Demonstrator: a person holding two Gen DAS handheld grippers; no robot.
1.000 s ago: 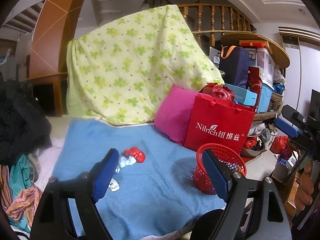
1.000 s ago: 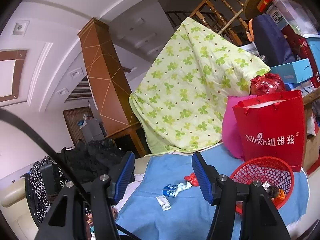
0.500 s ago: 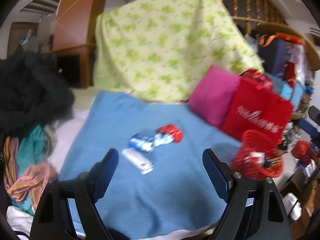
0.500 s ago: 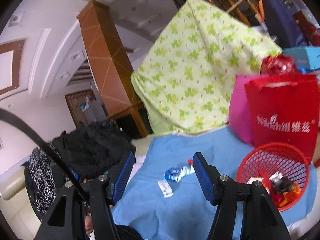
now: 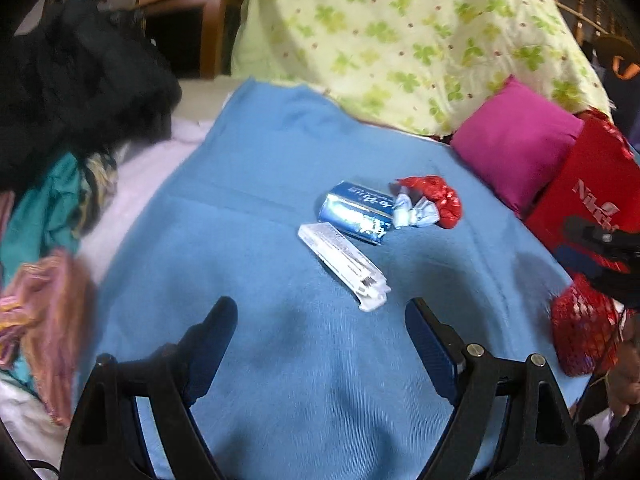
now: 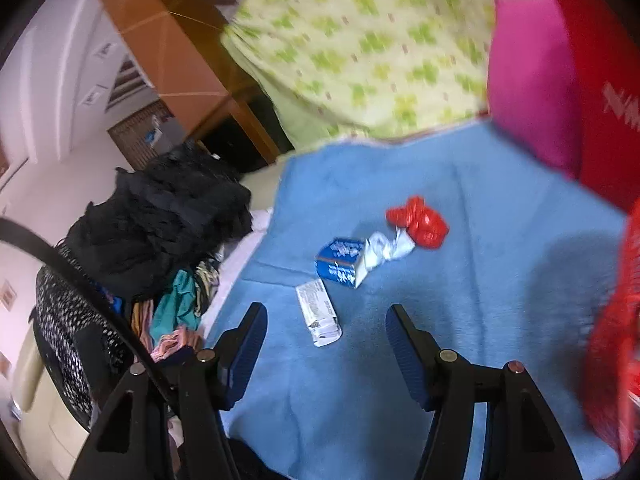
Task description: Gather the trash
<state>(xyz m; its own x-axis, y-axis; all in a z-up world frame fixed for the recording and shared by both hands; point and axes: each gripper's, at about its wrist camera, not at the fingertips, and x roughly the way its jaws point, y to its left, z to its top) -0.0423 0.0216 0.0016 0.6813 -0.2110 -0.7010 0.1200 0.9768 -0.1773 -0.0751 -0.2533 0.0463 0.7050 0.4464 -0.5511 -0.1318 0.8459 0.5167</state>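
Note:
Several pieces of trash lie on a blue blanket point(image 5: 248, 208): a flat white packet point(image 5: 344, 264), a blue carton point(image 5: 356, 212), a crumpled silver-white wrapper point(image 5: 412, 212) and a red crumpled wrapper point(image 5: 436, 196). My left gripper point(image 5: 320, 328) is open and empty, just short of the white packet. In the right wrist view the white packet point(image 6: 318, 312), blue carton point(image 6: 340, 262), silver-white wrapper point(image 6: 386, 248) and red wrapper point(image 6: 420, 222) show too. My right gripper point(image 6: 326, 332) is open and empty, with the white packet between its fingertips. A red mesh basket point(image 5: 580, 332) stands at the blanket's right edge point(image 6: 616, 340).
A pink cushion point(image 5: 516, 140) and a red paper bag point(image 5: 592, 200) stand at the back right. A green clover-print sheet point(image 5: 400, 32) hangs behind. Dark and coloured clothes point(image 5: 64, 92) are piled on the left.
Both grippers have tilted down and moved closer to the trash on the blanket. The pieces look larger and nearer. The basket has slid to the right edge of both views.

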